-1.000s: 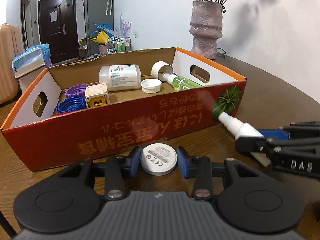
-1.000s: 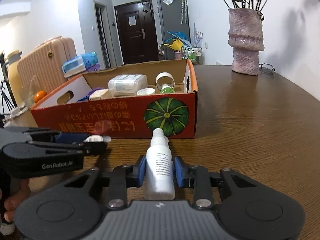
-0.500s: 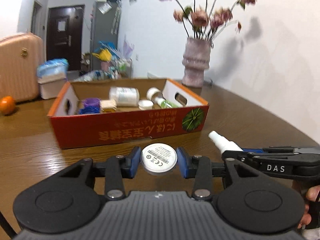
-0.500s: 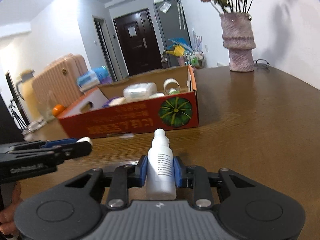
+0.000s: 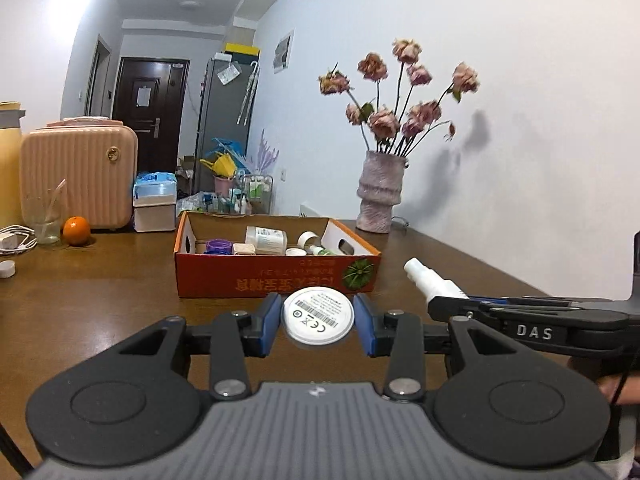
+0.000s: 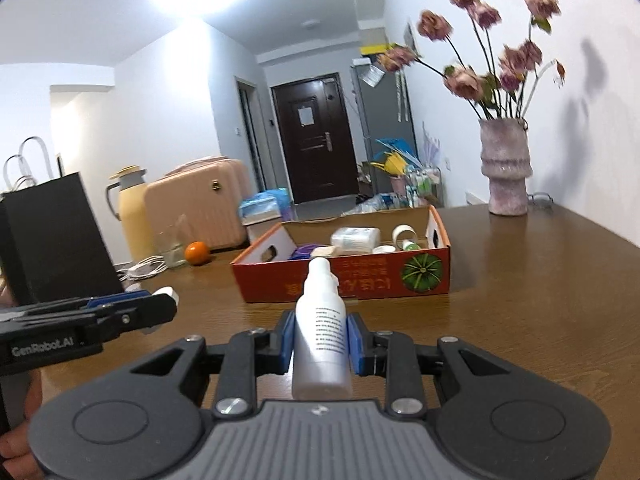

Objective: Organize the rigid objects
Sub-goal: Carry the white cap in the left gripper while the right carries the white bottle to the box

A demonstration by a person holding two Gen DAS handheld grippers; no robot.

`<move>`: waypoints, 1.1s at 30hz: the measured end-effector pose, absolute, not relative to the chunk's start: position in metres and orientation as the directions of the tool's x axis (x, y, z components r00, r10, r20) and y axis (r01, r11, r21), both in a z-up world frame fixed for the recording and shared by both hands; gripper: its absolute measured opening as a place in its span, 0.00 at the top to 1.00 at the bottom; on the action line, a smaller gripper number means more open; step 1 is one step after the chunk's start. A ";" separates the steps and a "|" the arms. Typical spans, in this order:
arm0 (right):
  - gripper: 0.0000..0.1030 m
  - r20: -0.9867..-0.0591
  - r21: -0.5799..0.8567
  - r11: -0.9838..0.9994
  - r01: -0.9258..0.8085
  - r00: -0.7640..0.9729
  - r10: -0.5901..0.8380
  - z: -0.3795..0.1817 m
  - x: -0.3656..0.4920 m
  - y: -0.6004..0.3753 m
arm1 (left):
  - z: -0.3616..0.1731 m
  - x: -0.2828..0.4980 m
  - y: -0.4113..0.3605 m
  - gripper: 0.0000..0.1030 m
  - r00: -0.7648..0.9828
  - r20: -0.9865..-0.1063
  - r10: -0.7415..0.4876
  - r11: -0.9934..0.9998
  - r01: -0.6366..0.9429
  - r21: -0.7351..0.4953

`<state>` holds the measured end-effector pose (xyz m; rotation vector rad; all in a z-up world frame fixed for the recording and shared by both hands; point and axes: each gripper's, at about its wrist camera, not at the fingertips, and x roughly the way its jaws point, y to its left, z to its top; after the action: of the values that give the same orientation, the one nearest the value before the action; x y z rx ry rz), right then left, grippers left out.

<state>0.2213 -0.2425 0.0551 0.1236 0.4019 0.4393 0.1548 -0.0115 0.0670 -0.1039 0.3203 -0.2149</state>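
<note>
Above wooden table (image 6: 540, 312), white bottle (image 6: 322, 336) nozzle-forward between clamped fingers (image 6: 356, 346); left's clamping disc (image 5: 318, 315).

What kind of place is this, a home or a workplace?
Most likely a lived-in home. A ribbed pink suitcase stands near a dark front door, a tall grey refrigerator is beside it, and a pink ceramic vase of dried roses sits on the brown wooden table.

"DAS" on right gripper (image 5: 448, 300), "GenRobot.AI" on left gripper (image 6: 160, 304)
</note>
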 end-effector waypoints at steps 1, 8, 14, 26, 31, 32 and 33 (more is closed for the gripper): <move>0.74 -0.347 0.196 0.901 -0.388 0.832 0.434 0.056 0.215 -0.241 | 0.069 0.146 -0.012 0.61 0.929 -0.293 -0.227 0.971 0.193 -0.139; 0.74 -0.276 0.178 0.903 -0.390 0.861 0.427 0.072 0.165 -0.250 | 0.078 0.107 -0.016 0.61 0.945 -0.236 -0.228 0.970 0.199 -0.140; 0.74 -0.238 0.177 0.912 -0.369 0.883 0.404 0.078 0.145 -0.260 | 0.081 0.097 -0.016 0.61 0.953 -0.213 -0.215 0.973 0.191 -0.127; 0.74 -0.247 0.184 0.913 -0.364 0.882 0.402 0.070 0.168 -0.257 | 0.075 0.131 -0.015 0.61 0.951 -0.237 -0.197 0.978 0.175 -0.114; 0.74 -0.267 0.176 0.914 -0.367 0.876 0.403 0.068 0.201 -0.253 | 0.077 0.168 -0.017 0.61 0.947 -0.247 -0.205 0.978 0.187 -0.095; 0.74 -0.270 0.172 0.913 -0.371 0.873 0.406 0.068 0.209 -0.252 | 0.080 0.179 -0.017 0.61 0.947 -0.245 -0.207 0.977 0.190 -0.093; 0.74 -0.272 0.167 0.910 -0.379 0.869 0.412 0.069 0.219 -0.251 | 0.081 0.188 -0.017 0.61 0.948 -0.243 -0.205 0.978 0.188 -0.092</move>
<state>0.2191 -0.2506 0.0692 0.1099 0.3085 0.4148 0.1879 -0.0170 0.0814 -0.0681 0.2546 -0.2005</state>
